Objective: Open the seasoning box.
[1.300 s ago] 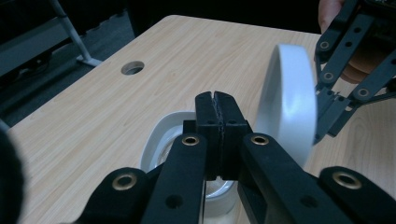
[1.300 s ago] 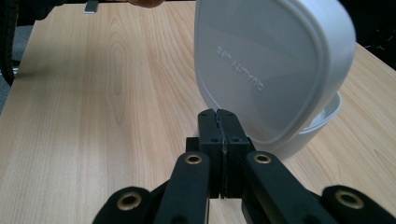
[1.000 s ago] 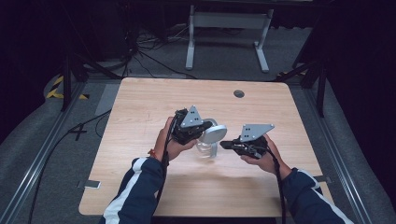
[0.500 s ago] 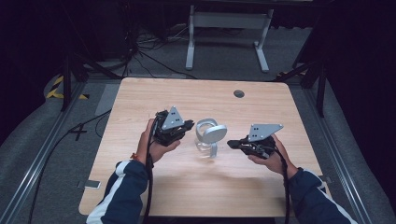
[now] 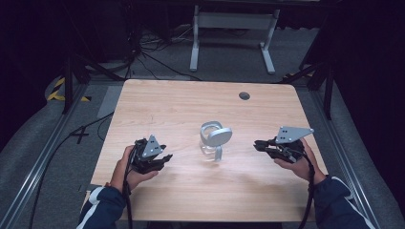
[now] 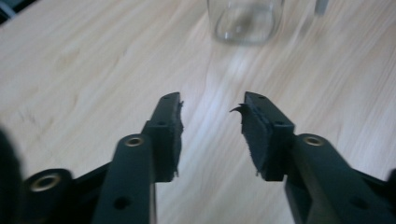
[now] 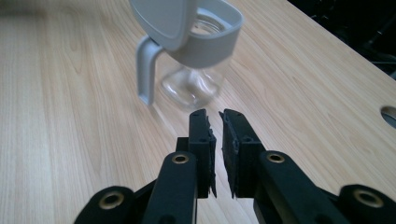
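Overhead, the high view is showing a pale wooden surface with a clear glass jar sitting near its middle. A grey lid is standing hinged open above the jar's mouth, and a grey handle is hanging down its near side. The left tongs are lying low over the surface to the jar's left, held in the person's left hand, well apart from the jar. The right tongs are pointing toward the jar from its right, held in the right hand, also apart from it. A dark round hole is showing in the surface toward the far right.

Next, the left gripper view is looking along its tongs, whose jaws are standing wide apart with nothing between them. The jar's glass base is resting on the surface ahead, blurred.

Lastly, the right gripper view is showing its tongs nearly together, a narrow gap remaining and nothing gripped. The jar is standing just ahead, its lid tilted up and its handle hanging toward the left.
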Motion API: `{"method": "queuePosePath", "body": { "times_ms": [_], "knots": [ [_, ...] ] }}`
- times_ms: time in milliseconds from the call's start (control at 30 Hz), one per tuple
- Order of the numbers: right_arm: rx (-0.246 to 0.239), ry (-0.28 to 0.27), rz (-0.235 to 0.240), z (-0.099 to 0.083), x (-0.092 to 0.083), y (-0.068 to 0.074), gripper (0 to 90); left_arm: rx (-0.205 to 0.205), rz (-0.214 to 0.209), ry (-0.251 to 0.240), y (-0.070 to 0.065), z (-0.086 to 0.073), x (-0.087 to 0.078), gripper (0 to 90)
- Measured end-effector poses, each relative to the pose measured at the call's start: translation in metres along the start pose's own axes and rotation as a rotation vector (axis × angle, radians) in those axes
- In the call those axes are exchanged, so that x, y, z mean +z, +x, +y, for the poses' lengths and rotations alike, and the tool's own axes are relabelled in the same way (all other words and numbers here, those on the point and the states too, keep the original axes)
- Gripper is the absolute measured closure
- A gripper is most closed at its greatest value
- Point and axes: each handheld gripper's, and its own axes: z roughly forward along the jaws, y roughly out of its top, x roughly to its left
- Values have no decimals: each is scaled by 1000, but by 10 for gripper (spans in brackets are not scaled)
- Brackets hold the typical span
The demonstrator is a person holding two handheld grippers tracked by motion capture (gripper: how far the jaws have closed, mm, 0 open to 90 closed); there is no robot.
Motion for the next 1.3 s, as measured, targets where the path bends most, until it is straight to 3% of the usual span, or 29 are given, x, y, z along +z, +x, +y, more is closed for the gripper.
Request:
{"method": "queuePosePath", "body": {
  "times_ms": [67, 233, 367, 533, 600, 700, 767, 900, 1000, 1200, 1300],
  "knots": [
    [3, 4, -5, -3, -2, 0, 813, -19, 16, 46, -1, -11, -1, 498],
    [0, 46, -38, -20, -12, -2, 771, -53, 36, 104, -2, -36, -1, 402],
    [11, 50, -63, -38, -23, -3, 699, -90, 33, 106, 2, -51, 0, 349],
    [-14, 54, -86, -57, -35, -1, 633, -113, 4, 105, 4, -62, 3, 305],
    [2, 62, -90, -68, -39, -1, 611, -124, 8, 97, 4, -63, 3, 296],
    [37, 66, -123, -82, -46, -1, 550, -160, -20, 73, 5, -67, 4, 272],
    [59, 68, -148, -91, -50, -2, 523, -153, -17, 68, 4, -69, 3, 257],
    [175, 87, -181, -117, -57, -6, 461, -192, -34, 44, 4, -74, 3, 218],
    [196, 133, -200, -129, -59, -4, 438, -208, -27, 45, 4, -75, 4, 187],
    [218, 151, -219, -143, -64, 2, 406, -222, -17, 52, 4, -74, 4, 161],
    [265, 145, -225, -154, -66, 5, 364, -229, -17, 48, 4, -75, 5, 158]
  ]
}}
